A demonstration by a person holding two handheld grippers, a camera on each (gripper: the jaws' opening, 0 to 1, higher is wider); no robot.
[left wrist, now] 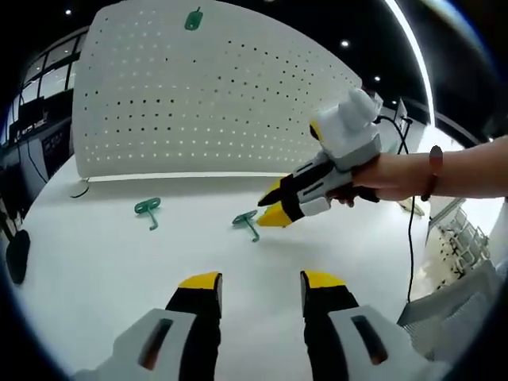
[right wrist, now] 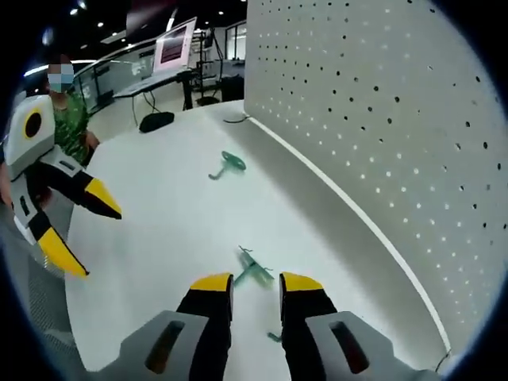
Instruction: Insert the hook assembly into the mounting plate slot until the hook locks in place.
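In the left gripper view, left gripper spread and empty above the smooth white table, right gripper reaching down at a thin green plastic hook, a second hook lying well apart, a third hung high on the perforated white board. In the right gripper view, right gripper slightly parted, the near hook flat just ahead of its tips, not pinched. Risk, by judgement: hook skidding off the slick table under a steep close.
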